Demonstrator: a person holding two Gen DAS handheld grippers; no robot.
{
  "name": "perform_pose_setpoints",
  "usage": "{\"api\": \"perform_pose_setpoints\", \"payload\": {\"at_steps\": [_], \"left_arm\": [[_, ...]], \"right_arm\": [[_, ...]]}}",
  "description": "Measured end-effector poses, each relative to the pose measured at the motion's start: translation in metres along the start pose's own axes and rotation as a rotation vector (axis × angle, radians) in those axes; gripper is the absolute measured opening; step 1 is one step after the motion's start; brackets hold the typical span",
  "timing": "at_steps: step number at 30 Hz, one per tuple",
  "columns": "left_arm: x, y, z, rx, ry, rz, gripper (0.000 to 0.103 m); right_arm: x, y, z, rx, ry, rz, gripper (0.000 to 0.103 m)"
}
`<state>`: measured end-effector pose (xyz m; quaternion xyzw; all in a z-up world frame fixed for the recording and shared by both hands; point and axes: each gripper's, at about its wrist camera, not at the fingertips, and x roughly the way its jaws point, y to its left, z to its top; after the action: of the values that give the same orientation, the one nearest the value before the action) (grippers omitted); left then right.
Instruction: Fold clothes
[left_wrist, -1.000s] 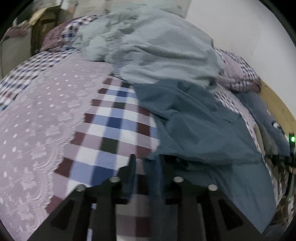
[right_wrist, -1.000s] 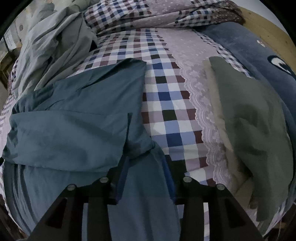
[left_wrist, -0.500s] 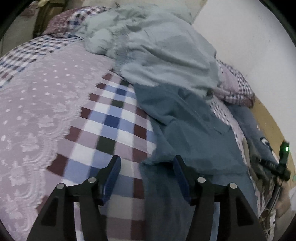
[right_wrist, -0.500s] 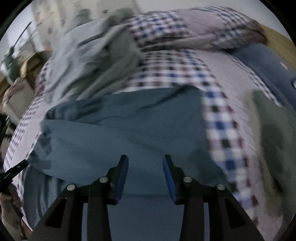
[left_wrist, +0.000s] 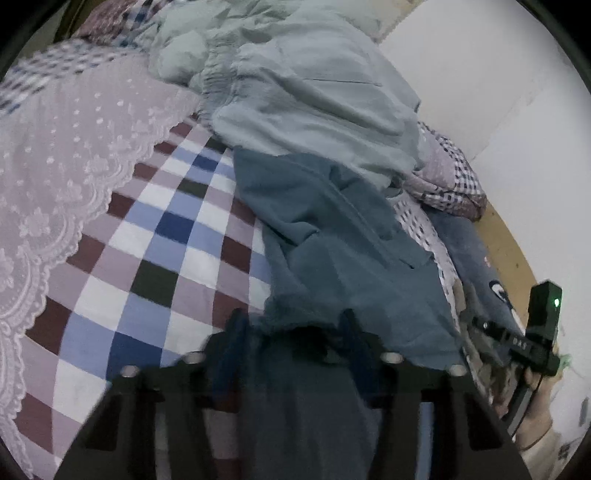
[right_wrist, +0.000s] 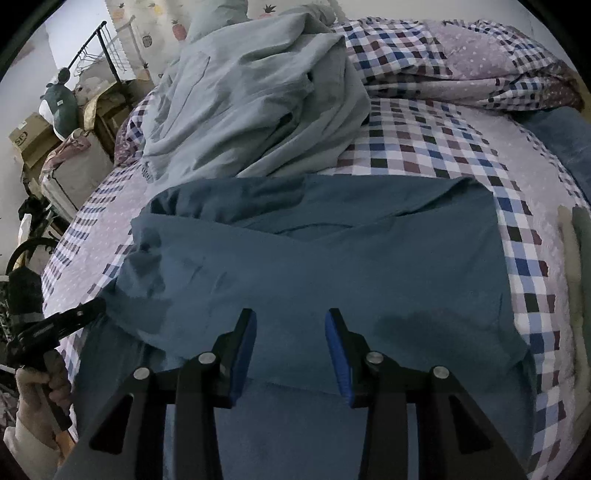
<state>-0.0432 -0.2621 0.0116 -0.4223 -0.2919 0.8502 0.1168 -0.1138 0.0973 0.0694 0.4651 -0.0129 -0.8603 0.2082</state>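
Note:
A dark teal garment (right_wrist: 332, 258) lies spread on the checked bedspread (right_wrist: 424, 147), with one layer folded over another. My right gripper (right_wrist: 290, 332) hovers open over its near edge, nothing between the blue pads. In the left wrist view the same teal garment (left_wrist: 332, 229) runs away from me. My left gripper (left_wrist: 293, 332) is open and blurred, its fingers standing either side of the cloth's near end. Each gripper shows in the other's view: the left gripper (right_wrist: 55, 321) in a hand, the right gripper (left_wrist: 535, 332) with a green light.
A heap of pale grey-blue clothes (right_wrist: 251, 103) lies behind the teal garment. A folded green garment (right_wrist: 581, 240) sits at the bed's right edge, a dark blue blanket (right_wrist: 565, 133) beyond it. Boxes (right_wrist: 33, 136) and clutter stand off the left side. A white wall (left_wrist: 480, 74) borders the bed.
Both grippers were shut on the teal cloth one second ago and have since let go. The right one has lifted and swung to face across the laid-down garment.

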Motion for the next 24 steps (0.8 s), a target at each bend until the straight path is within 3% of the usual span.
{"api": "perform_pose_setpoints", "payload": {"at_steps": [1,4,14,18,24], "left_arm": [[0.001,0.004,-0.001,-0.026,0.008,-0.003,0.017],[0.0,0.011,-0.003,-0.105,0.003,-0.029,0.015],[-0.005,0.015,-0.002,-0.139,-0.033,-0.032,0.013],[-0.01,0.013,-0.002,-0.125,-0.056,-0.029,0.012],[-0.011,0.013,0.0,-0.109,-0.052,-0.016,0.012]], "right_arm": [[-0.001,0.0,-0.001,-0.001,0.002,0.001,0.041],[-0.002,0.007,0.002,-0.027,0.009,0.003,0.041],[0.017,0.077,0.045,-0.233,-0.021,0.023,0.041],[0.045,0.077,0.07,-0.193,0.006,0.025,0.041],[0.075,0.031,0.1,-0.027,0.037,-0.038,0.046]]}}
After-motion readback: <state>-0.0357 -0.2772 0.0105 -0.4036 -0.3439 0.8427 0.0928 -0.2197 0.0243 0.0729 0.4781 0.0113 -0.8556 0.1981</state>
